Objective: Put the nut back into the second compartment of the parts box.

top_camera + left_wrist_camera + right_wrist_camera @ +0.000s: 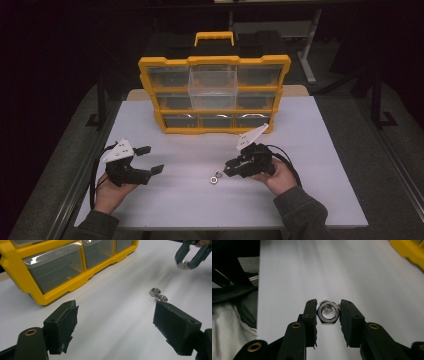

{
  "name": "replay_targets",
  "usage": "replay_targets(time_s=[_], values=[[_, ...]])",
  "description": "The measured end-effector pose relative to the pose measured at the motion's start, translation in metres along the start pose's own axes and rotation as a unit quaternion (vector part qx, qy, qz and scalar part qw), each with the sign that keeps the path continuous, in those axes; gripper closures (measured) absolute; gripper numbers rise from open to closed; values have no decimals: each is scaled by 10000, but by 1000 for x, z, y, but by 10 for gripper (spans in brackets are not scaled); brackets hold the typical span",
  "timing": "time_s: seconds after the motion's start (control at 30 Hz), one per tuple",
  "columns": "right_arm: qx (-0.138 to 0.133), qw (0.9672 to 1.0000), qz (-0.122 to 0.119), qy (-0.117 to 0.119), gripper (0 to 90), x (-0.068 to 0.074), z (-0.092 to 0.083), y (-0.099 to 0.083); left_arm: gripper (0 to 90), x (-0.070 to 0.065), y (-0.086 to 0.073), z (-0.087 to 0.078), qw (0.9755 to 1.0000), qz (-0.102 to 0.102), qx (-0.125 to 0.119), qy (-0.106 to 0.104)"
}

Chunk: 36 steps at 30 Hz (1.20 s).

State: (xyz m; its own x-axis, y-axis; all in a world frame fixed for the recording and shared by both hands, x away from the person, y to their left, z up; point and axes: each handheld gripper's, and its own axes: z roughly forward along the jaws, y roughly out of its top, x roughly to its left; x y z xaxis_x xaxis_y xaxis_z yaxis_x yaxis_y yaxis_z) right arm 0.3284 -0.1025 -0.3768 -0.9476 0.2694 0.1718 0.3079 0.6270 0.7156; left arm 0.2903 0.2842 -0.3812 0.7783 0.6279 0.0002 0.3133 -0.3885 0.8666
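Right gripper (328, 313) is clamped on a nut (328, 313); left gripper (115, 327), at its nine o'clock, gapes wide.

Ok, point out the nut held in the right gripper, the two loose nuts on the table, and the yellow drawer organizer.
Held nut (328, 312): right gripper view, on its front rim.
Loose nuts (155, 292): left gripper view, on the farther nut's top face.
Yellow drawer organizer (214, 60): high view, on its top frame bar.

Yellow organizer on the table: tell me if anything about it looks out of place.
One thing stands out on the yellow organizer: its clear middle drawer in the top rows juts forward past the others, which sit flush. Nothing looks spilled or damaged; two loose nuts lie on the white table.
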Motion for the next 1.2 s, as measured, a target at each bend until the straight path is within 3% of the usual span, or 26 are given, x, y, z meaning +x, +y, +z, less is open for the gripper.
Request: replay_targets(time_s=[0.2, 0.23, 0.3, 0.47, 0.63, 0.67, 0.97, 1.03, 1.07, 1.13, 1.2], values=[[-201, 9997, -76, 117, 659, 1, -27, 22, 190, 1, 0, -1, 10000, -4, -6, 20], [-216, 9996, -96, 127, 659, 2, -31, 26, 190, 2, 1, -1, 9999, 104, 9, 19], [-208, 9995, -201, 114, 659, 2, -40, 35, 190, 1, 1, -1, 10000, -32, -29, -6], [-141, 9990, -388, 196, 659, 4, -59, 57, 192, 1, 1, -2, 10000, -19, -57, 17], [-119, 9987, -427, 267, 659, 5, -73, 77, 192, 1, 0, -1, 10000, -80, -57, 11], [-123, 9985, -468, 254, 659, 5, -75, 81, 192, 2, 0, -1, 10000, 0, -42, 19], [-294, 9963, -790, 143, 659, 0, -101, 127, 192, 1, 0, -2, 10000, -32, -59, 15], [-312, 9957, -864, 85, 659, -1, -108, 139, 192, 0, 1, -1, 9998, -137, -119, 12], [-319, 9954, -906, 69, 659, -2, -111, 145, 192, 0, 1, -1, 9999, -78, -69, 17], [-313, 9956, -880, 42, 659, -4, -116, 157, 193, 2, 1, -3, 10000, -2, -15, 29], [-300, 9955, -898, -6, 659, -7, -121, 167, 195, 2, 1, -3, 10000, -57, -46, 43]])
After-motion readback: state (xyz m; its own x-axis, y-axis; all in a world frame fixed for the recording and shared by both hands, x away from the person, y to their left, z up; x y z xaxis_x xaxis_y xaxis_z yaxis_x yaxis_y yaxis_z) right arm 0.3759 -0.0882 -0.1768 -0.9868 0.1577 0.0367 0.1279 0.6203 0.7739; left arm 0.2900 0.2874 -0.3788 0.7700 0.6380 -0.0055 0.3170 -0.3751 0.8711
